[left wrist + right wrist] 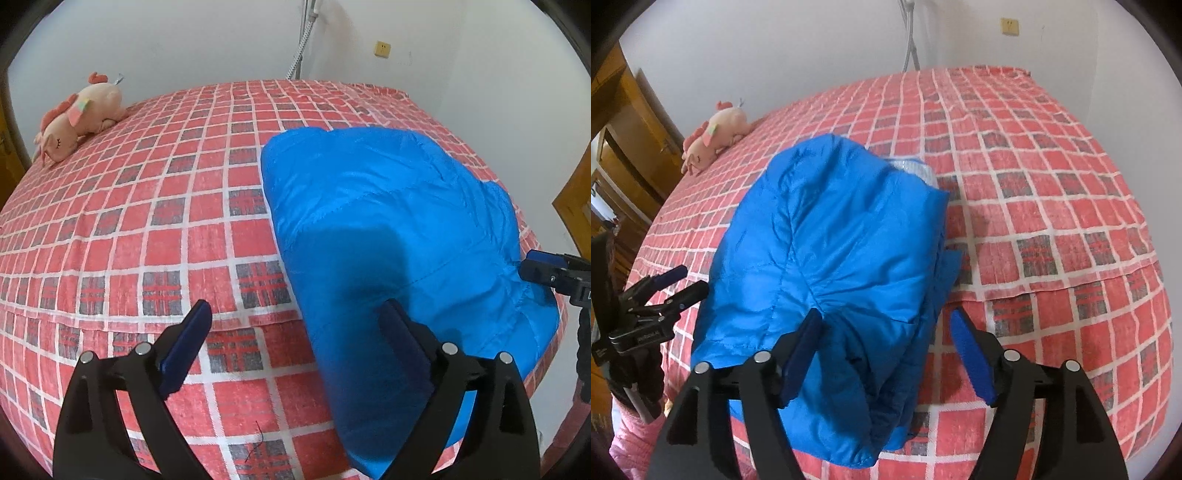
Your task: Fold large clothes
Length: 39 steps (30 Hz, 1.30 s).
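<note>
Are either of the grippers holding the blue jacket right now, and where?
Neither. The left gripper and right gripper are open above the folded blue jacket.

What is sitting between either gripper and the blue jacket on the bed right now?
Nothing visible. The blue jacket lies folded on the checked bedspread, directly under both open grippers: the left gripper at its near left edge, the right gripper over its near end. The plush toy lies far off by the wall.
</note>
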Each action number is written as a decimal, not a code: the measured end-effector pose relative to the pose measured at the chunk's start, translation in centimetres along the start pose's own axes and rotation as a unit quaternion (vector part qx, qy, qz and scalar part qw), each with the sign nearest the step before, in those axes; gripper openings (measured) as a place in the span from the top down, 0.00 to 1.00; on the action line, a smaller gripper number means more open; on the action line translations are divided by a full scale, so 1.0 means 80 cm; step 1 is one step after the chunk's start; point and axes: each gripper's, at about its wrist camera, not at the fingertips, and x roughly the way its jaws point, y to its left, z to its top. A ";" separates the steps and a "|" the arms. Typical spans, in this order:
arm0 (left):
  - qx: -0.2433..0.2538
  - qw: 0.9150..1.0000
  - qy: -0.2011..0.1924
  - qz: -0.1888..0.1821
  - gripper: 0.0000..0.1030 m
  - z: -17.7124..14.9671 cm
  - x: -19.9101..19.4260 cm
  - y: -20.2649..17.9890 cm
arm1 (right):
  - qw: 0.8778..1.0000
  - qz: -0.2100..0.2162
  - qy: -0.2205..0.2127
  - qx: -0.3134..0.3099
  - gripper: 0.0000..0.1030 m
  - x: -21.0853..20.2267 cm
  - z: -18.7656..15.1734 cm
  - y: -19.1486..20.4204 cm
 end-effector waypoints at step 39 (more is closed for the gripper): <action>-0.014 0.981 0.072 -0.178 0.16 0.020 0.079 -0.021 | 0.989 0.126 0.071 0.000 0.26 0.079 0.020 -0.017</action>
